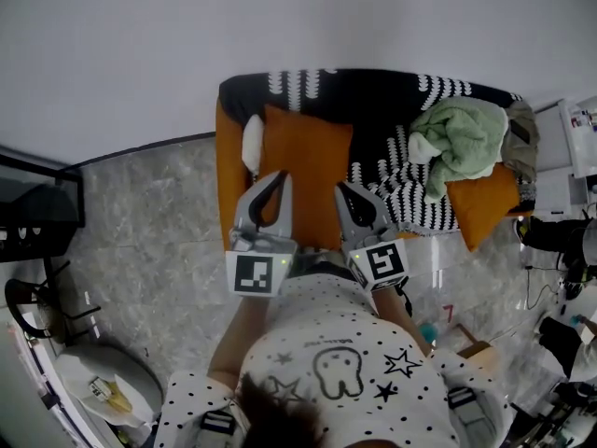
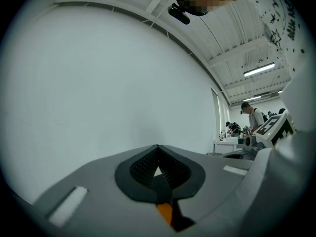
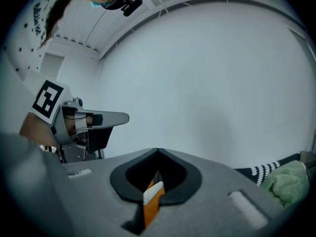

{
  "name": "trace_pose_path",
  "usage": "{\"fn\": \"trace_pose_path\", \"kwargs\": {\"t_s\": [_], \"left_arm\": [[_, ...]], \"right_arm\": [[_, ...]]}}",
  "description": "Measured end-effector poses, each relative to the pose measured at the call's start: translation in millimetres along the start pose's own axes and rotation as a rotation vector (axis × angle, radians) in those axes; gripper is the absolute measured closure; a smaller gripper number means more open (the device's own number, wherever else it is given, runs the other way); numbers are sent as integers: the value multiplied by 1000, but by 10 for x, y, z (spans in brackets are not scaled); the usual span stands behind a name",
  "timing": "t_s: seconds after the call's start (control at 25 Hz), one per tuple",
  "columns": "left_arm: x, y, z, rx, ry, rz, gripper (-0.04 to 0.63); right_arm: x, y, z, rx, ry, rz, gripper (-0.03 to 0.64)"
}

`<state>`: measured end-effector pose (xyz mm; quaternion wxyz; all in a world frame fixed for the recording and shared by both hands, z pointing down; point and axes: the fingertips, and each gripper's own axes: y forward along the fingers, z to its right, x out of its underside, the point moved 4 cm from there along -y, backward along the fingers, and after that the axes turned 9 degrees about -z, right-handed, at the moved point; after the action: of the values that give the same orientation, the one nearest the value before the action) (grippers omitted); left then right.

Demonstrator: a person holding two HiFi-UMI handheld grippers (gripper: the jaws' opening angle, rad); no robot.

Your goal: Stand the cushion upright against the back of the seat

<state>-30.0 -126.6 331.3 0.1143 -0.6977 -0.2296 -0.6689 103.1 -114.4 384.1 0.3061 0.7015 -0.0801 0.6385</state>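
Note:
An orange cushion [image 1: 312,161] lies on the left part of the seat [image 1: 392,110], which has an orange frame and a black-and-white patterned cover. Both grippers hold the cushion's near edge. My left gripper [image 1: 278,179] is shut, and a sliver of orange fabric [image 2: 164,212] shows between its jaws. My right gripper [image 1: 344,189] is shut too, pinching orange and white fabric [image 3: 152,199]. Both gripper views point level at the white wall, so the rest of the cushion is hidden there.
A green blanket [image 1: 462,138] is heaped on the seat's right part, beside a second orange cushion [image 1: 485,203] at the right end. A dark table [image 1: 37,203] stands left, a white round stool [image 1: 103,381] lower left, clutter [image 1: 560,250] at the right.

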Motion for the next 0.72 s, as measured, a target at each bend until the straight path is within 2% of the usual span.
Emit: {"fn": "trace_pose_path", "kwargs": {"t_s": [0.44, 0.72], "left_arm": [[85, 98, -354, 48, -14, -22, 592], [99, 85, -356, 55, -37, -32, 592]], "right_arm": [[-46, 243, -59, 63, 10, -17, 618], [-65, 228, -92, 61, 2, -38, 618]]}}
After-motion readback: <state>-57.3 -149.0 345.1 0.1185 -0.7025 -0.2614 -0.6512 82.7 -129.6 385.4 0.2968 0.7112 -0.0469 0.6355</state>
